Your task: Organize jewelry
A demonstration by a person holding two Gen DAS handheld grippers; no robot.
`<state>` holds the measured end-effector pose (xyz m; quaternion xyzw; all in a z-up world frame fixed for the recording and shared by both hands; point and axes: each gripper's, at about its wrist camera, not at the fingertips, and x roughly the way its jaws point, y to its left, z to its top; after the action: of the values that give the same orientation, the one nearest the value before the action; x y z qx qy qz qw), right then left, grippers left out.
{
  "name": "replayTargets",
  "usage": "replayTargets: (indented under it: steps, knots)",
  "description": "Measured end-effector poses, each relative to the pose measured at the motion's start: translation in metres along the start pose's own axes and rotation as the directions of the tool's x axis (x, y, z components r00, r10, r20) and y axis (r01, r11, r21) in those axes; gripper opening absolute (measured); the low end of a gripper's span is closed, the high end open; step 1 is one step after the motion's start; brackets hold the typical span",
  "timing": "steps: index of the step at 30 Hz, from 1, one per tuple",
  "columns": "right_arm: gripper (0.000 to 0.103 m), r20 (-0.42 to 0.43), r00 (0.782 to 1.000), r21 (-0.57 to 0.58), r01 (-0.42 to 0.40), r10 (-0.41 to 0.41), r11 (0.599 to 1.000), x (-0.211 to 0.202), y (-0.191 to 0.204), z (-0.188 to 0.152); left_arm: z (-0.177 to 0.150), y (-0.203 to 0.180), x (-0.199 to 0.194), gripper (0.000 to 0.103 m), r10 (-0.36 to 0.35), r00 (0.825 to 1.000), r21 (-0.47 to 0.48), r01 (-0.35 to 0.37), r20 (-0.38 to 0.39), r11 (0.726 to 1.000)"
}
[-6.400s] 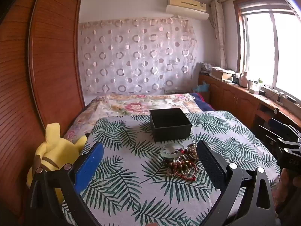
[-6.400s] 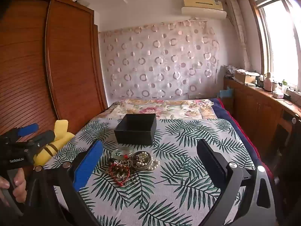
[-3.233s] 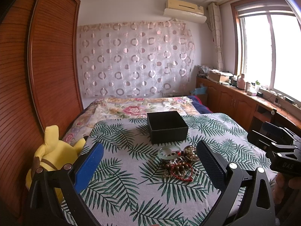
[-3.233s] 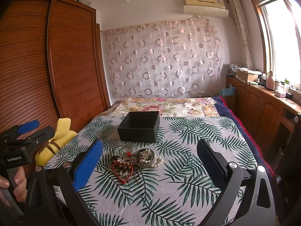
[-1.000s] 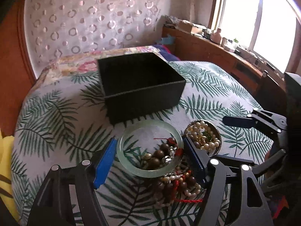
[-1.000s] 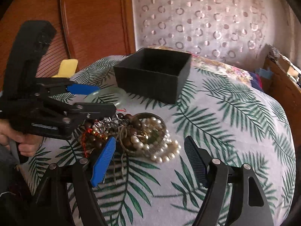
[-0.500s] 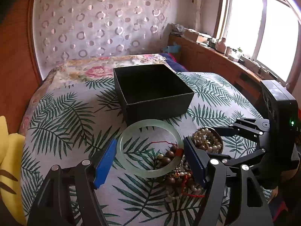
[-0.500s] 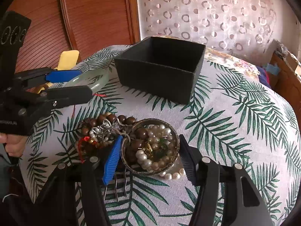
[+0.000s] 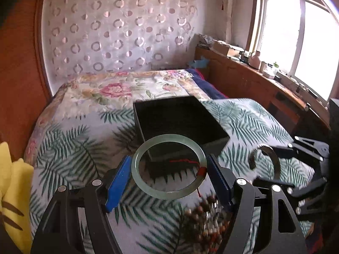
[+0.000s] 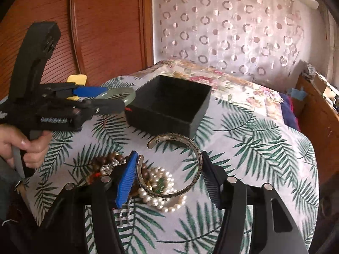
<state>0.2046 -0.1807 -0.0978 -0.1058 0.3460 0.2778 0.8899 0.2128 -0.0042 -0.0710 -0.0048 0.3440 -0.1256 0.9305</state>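
My left gripper [image 9: 169, 169] is shut on a pale green jade bangle [image 9: 148, 187] and holds it in the air just in front of the open black box [image 9: 180, 116]. A red thread [image 9: 186, 161] hangs across the bangle. My right gripper [image 10: 169, 169] is shut on a silver cuff bracelet [image 10: 196, 150], lifted over the jewelry pile of pearls [image 10: 161, 199] and brown wooden beads [image 10: 110, 160]. The left gripper with the bangle [image 10: 121, 94] also shows in the right wrist view, next to the box [image 10: 169, 103]. The cuff [image 9: 275, 165] shows blurred in the left wrist view.
The box and pile sit on a palm-leaf cloth [image 10: 254, 158] over a bed. A yellow plush toy [image 9: 12, 190] lies at the left edge. A wooden wardrobe [image 10: 95, 31] stands to the left, wooden cabinets [image 9: 254, 80] under the window to the right.
Both grippers have closed and lifted. The left raised the jade bangle off the pile toward the box. The right picked the silver cuff up from the pearls.
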Motion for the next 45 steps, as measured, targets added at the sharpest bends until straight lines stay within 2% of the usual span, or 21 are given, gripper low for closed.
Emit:
replayTargets:
  steps: [8,18,19,21,22,30,34,37,45]
  knots:
    - [0.062,0.021,1.0,0.036,0.014,-0.015,0.999,0.002,-0.021,0.013,0.032,-0.003,0.036,0.069,0.015,1.0,0.008,-0.015,-0.022,1.0]
    - [0.062,0.029,1.0,0.036,0.005,-0.006,0.999,0.002,-0.025,0.02,0.041,-0.005,0.066,0.07,0.028,0.997,-0.007,-0.029,-0.067,1.0]
    - [0.062,0.03,1.0,0.035,0.004,-0.005,0.999,0.003,-0.025,0.021,0.042,-0.005,0.065,0.07,0.026,0.998,-0.01,-0.026,-0.062,1.0]
    - [0.062,0.031,1.0,0.032,0.004,-0.005,0.999,0.004,-0.024,0.023,0.042,-0.004,0.059,0.079,0.028,0.998,-0.013,-0.028,-0.047,1.0]
    - [0.062,0.031,1.0,0.031,0.002,-0.003,1.0,0.005,-0.023,0.024,0.041,-0.003,0.056,0.08,0.032,0.999,-0.01,-0.032,-0.037,0.999]
    - [0.062,0.041,0.999,0.017,-0.004,0.004,1.0,0.019,-0.016,0.037,0.04,0.007,0.024,0.084,0.049,0.999,-0.012,-0.049,0.017,0.999]
    - [0.062,0.043,0.999,0.002,-0.007,0.007,1.0,0.034,-0.012,0.049,0.031,0.015,0.011,0.085,0.082,0.996,-0.008,-0.082,0.032,0.997]
    - [0.062,0.037,0.999,-0.005,-0.008,0.008,1.0,0.048,-0.01,0.058,0.024,0.024,0.002,0.091,0.103,0.994,-0.013,-0.103,0.044,0.995]
    - [0.062,-0.004,1.0,-0.012,-0.017,0.017,1.0,0.077,-0.001,0.078,-0.002,0.048,-0.014,0.092,0.111,0.993,-0.055,-0.109,0.048,0.993]
